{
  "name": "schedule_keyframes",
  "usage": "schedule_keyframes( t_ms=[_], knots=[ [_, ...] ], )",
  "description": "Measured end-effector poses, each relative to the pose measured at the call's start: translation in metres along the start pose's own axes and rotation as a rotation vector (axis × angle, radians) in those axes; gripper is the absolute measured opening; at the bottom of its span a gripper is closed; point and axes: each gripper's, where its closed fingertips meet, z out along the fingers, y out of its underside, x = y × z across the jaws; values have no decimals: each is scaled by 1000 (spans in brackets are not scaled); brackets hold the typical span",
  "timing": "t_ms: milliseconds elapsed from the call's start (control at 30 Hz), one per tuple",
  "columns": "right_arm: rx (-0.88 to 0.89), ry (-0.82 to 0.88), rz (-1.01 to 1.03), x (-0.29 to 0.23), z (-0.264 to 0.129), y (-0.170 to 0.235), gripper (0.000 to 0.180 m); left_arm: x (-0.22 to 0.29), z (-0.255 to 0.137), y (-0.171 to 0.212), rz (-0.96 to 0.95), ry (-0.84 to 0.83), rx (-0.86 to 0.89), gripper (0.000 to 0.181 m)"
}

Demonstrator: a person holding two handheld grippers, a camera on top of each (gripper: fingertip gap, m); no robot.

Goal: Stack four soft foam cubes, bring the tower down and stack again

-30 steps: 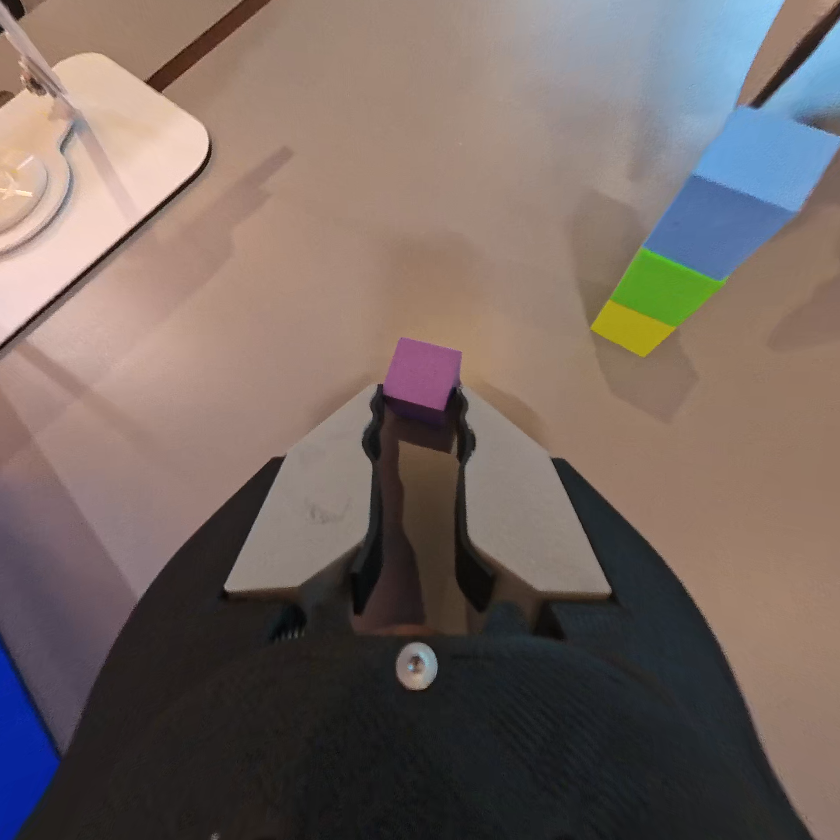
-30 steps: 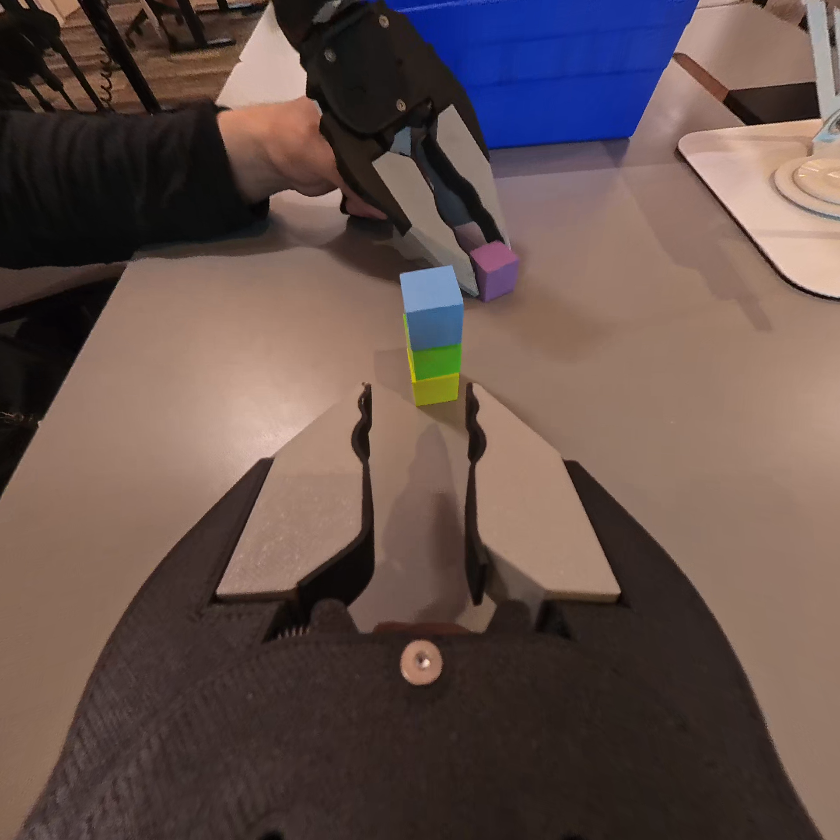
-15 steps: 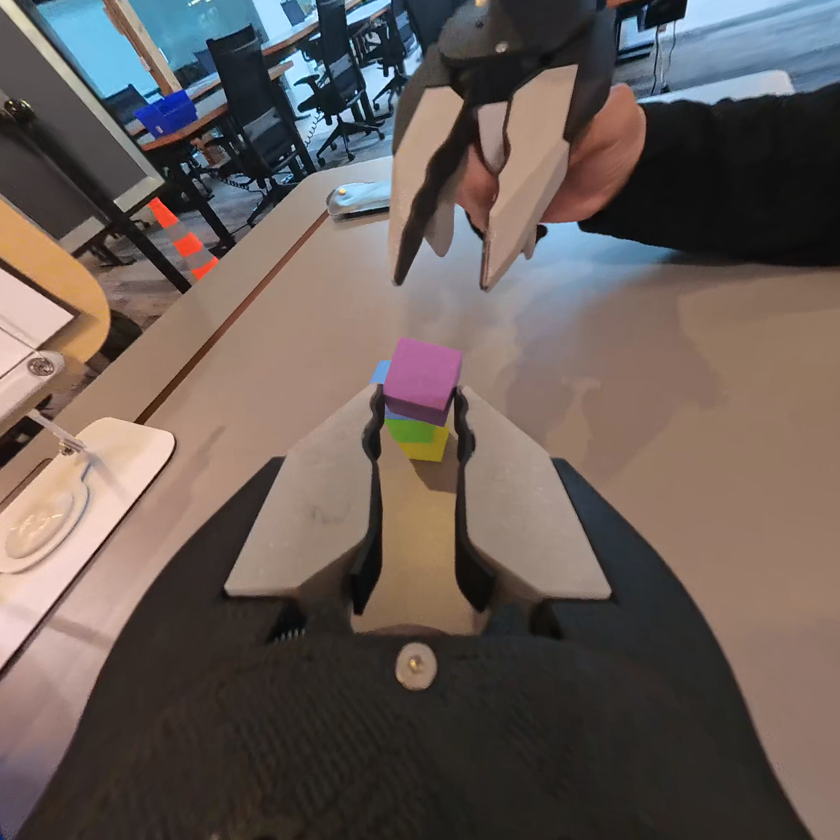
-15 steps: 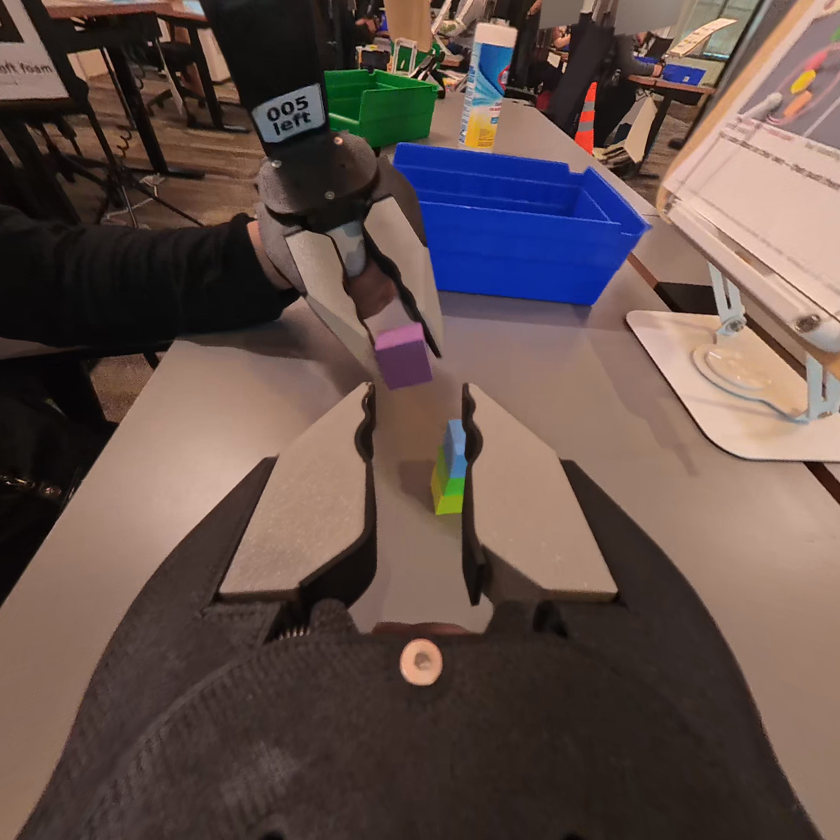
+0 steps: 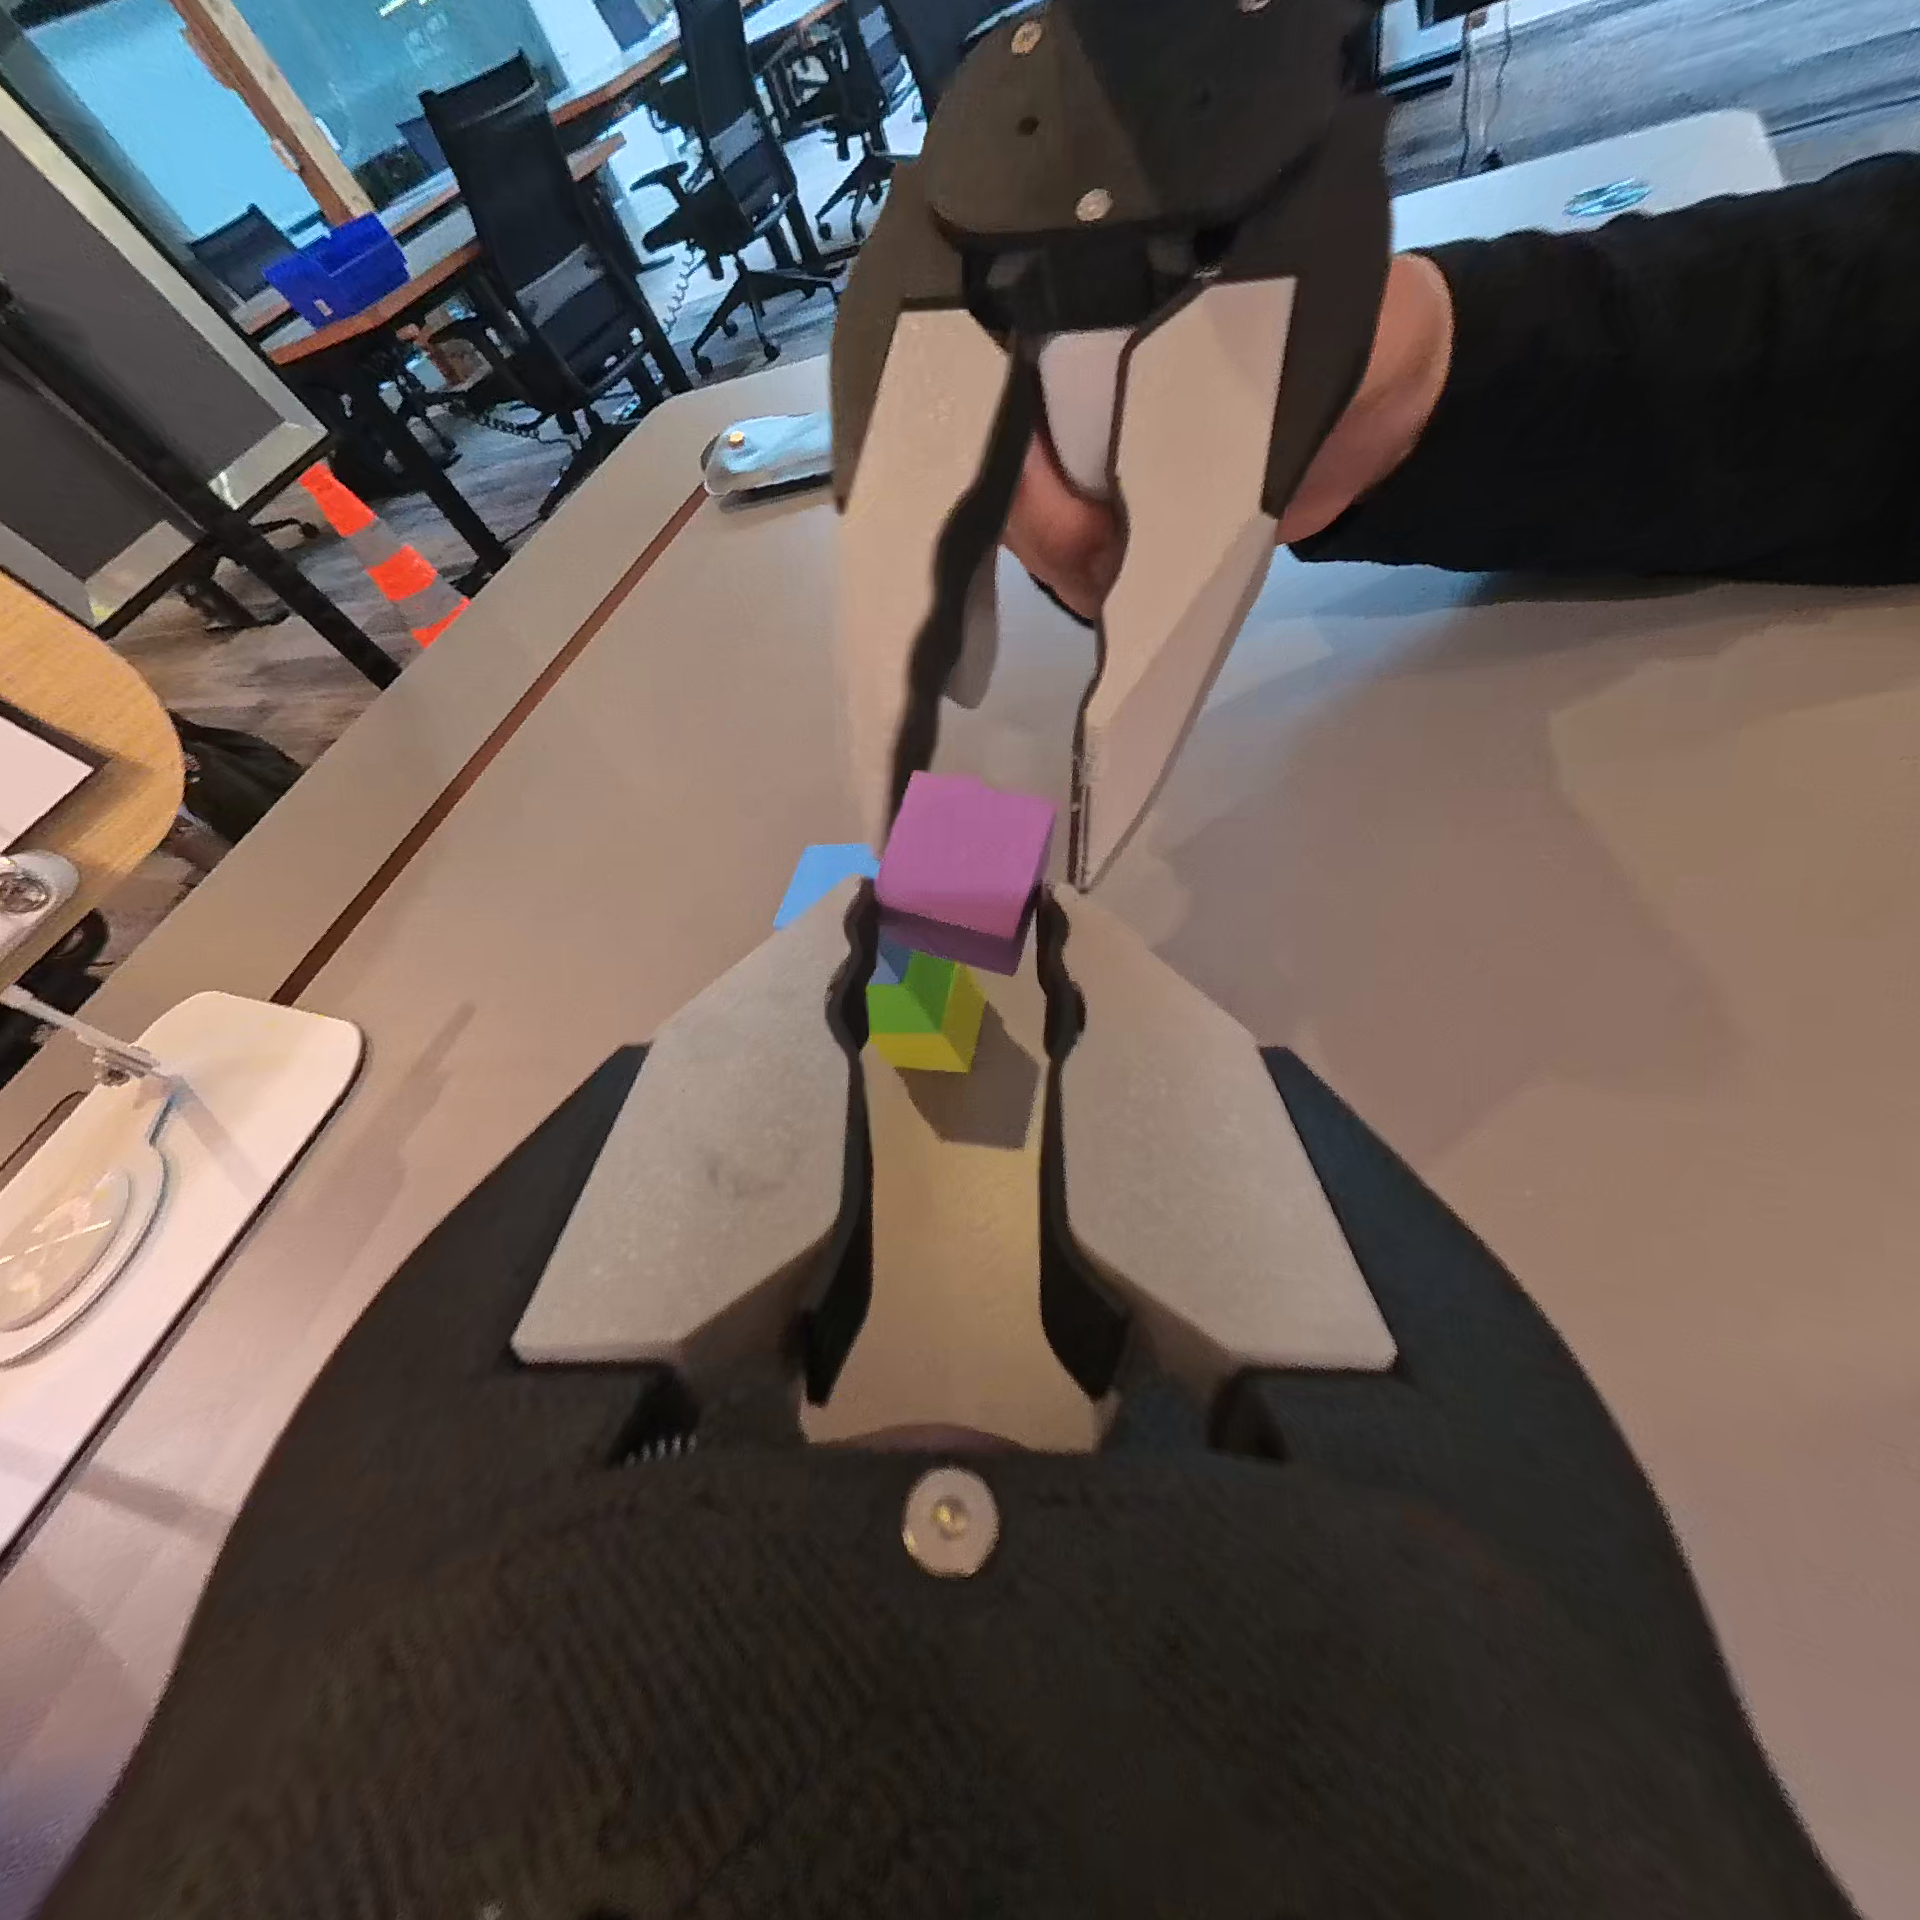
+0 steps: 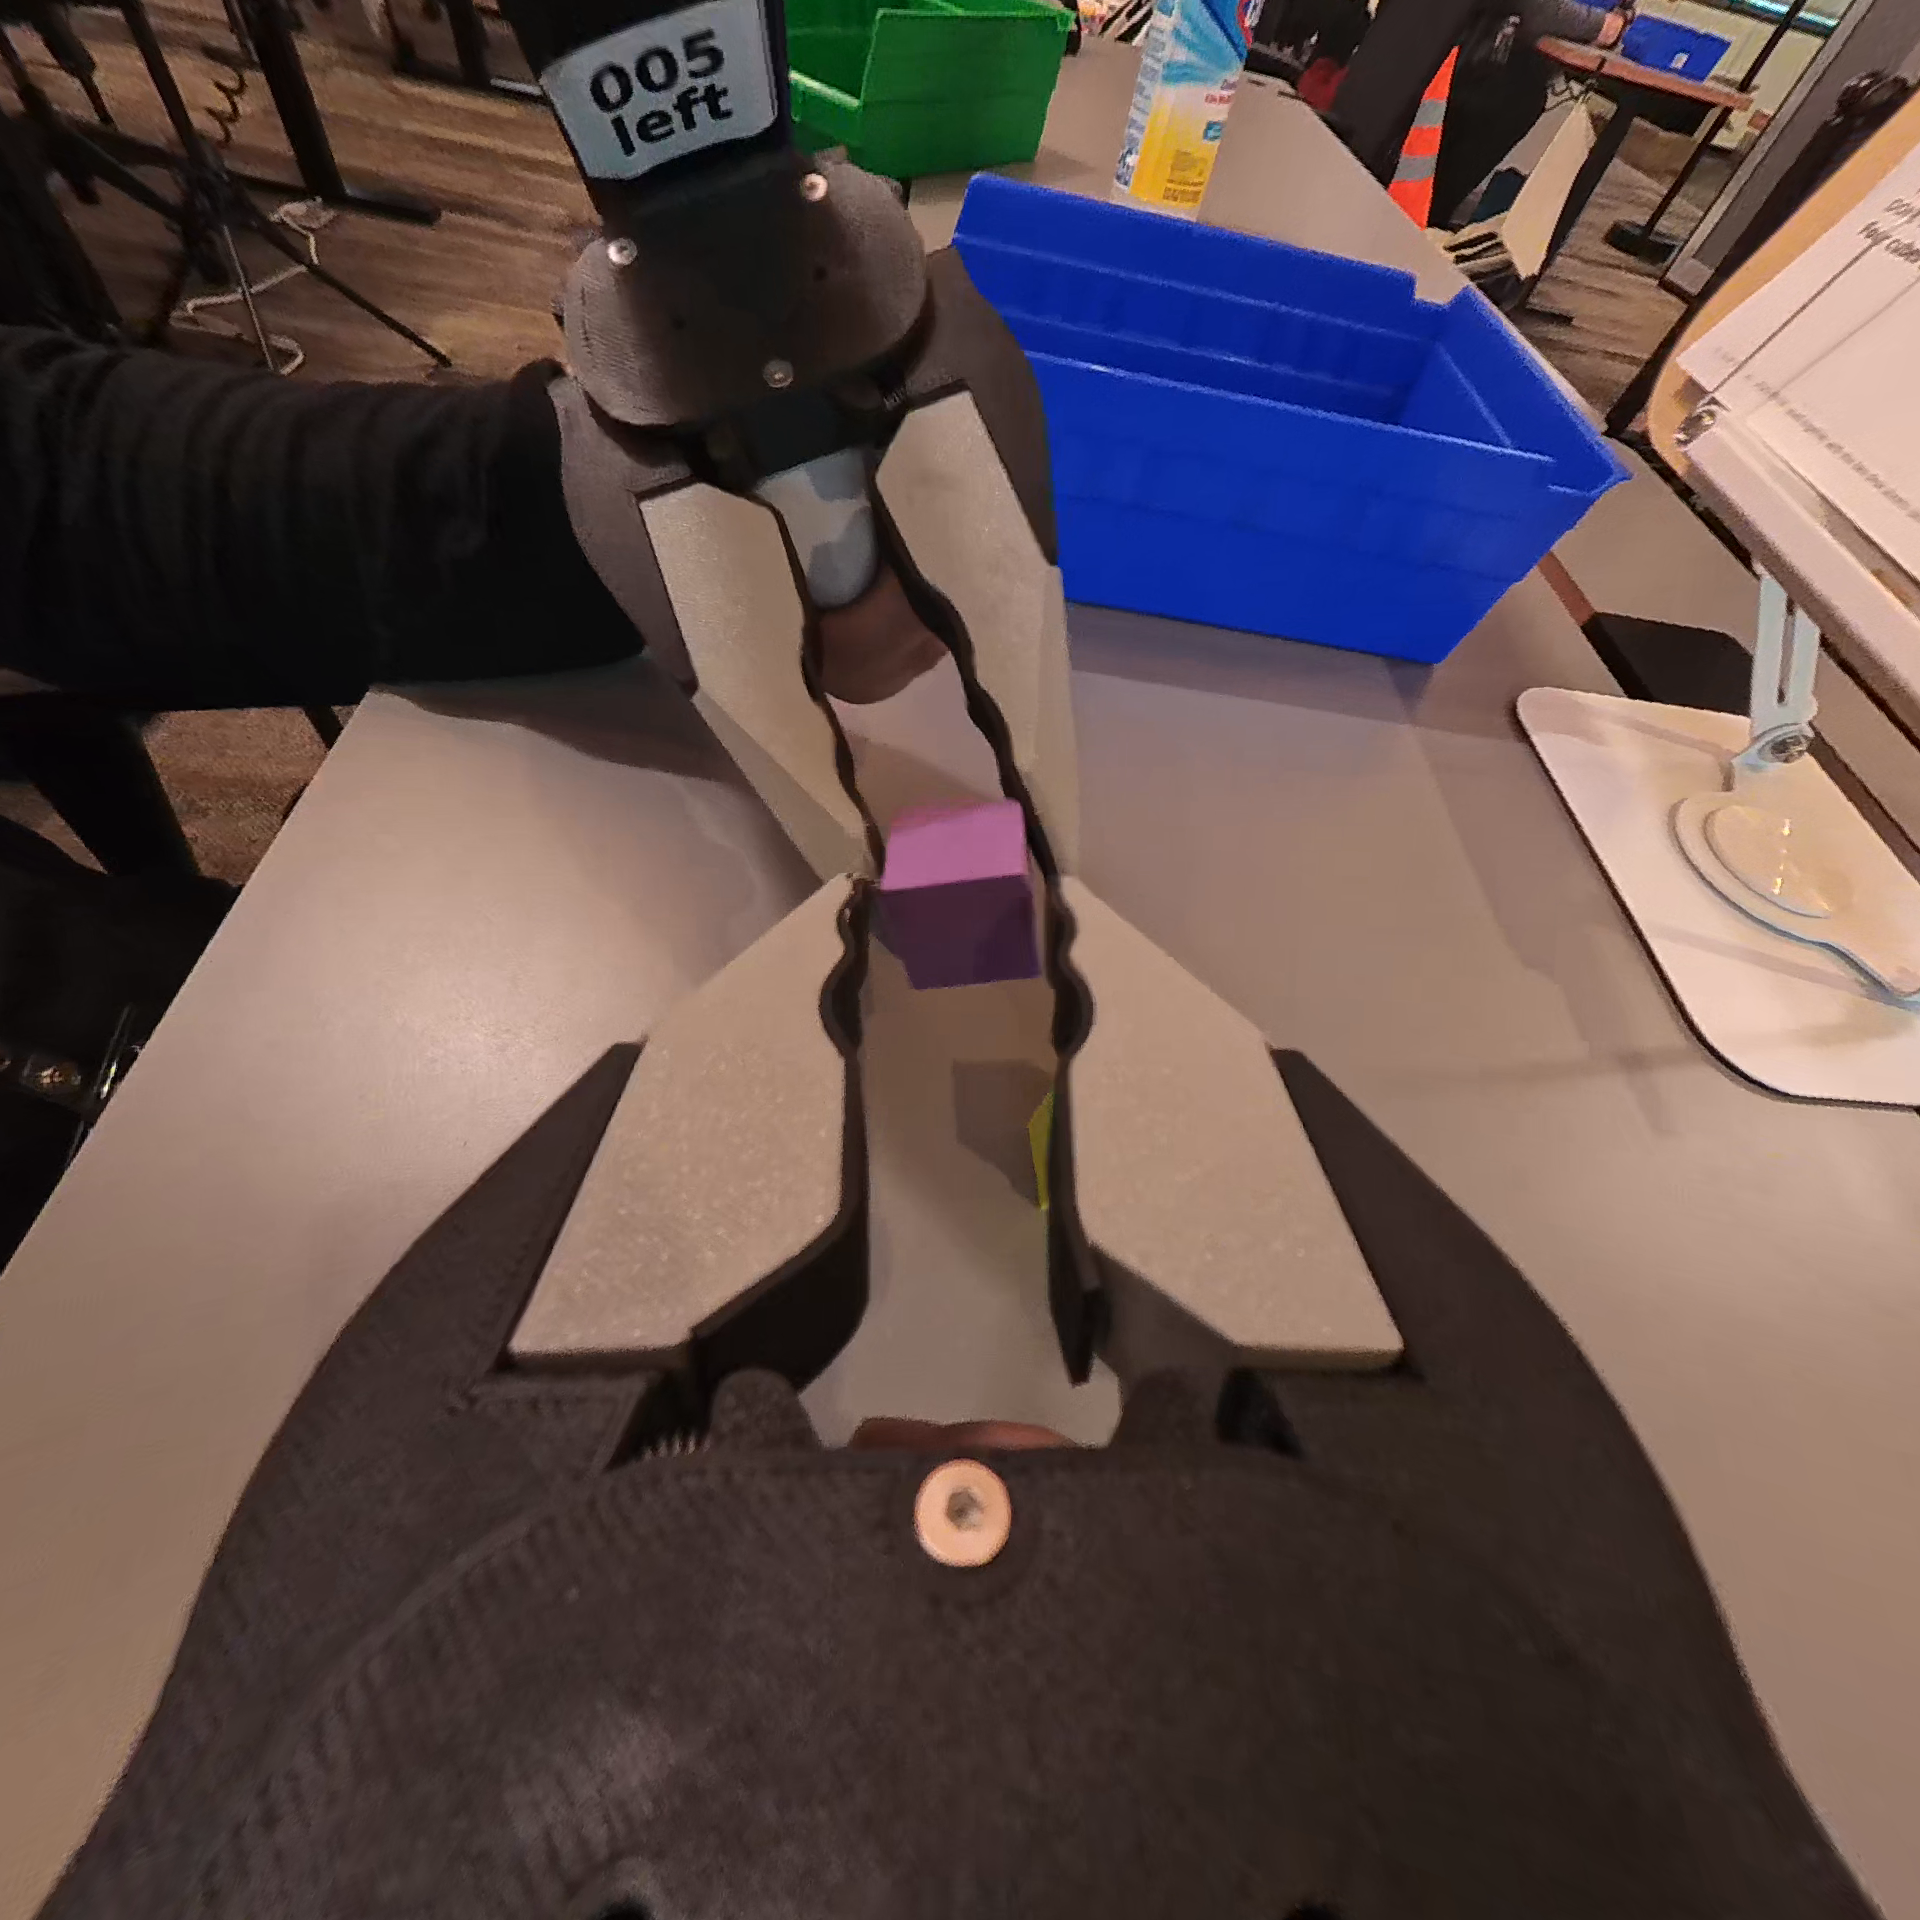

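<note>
- Fingers (image 5: 842,997) of the left gripper (image 5: 951,914) squeeze the purple cube (image 5: 961,868) from both sides and hold it up in the air.
- Right under the purple cube is a short tower on the gray surface (image 5: 1507,935).
- At the bottom sits the yellow cube (image 5: 940,1049), with the green cube (image 5: 914,997) on top of it.
- On top of those is the blue cube (image 5: 826,878), peeking out to the left of the purple one.
- I cannot tell if the purple cube touches the blue cube yet.
- Across from it, the right gripper (image 5: 987,842) points down at the tower. Its fingers (image 5: 1164,665) are spread apart with nothing between them, one tip on each side of the purple cube.
- From the right wrist view, the purple cube (image 6: 956,894) sits between the tips of the left gripper (image 6: 951,862), just past the right gripper (image 6: 951,935).
- Only a thin bit of the yellow cube (image 6: 1041,1143) shows there, by the right finger.
- A hand (image 5: 1351,416) in a black sleeve (image 5: 1683,374) holds the right gripper.
- A blue bin (image 6: 1278,436) sits far back on the surface.
- A white stand base (image 6: 1714,883) is off to the side.
</note>
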Motion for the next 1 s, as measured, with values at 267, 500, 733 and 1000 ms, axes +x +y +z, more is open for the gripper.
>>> schedule_keyframes(
  t_ms=[267, 500, 733, 1000],
  knots=[
    [87, 32, 22, 8, -10, -14, 25, -5, -1, 11, -68, 9, -30, 37],
    [196, 15, 100, 27, -22, -12, 25, -14, 2, 24, -97, -16, -77, 38],
    [177, -70, 143, 45, -7, 16, 25, -16, 6, 38, -123, -9, -123, 38],
    [170, -115, 182, 46, -7, 22, 25, -13, 8, 39, -106, -8, -138, 38]
  ],
)
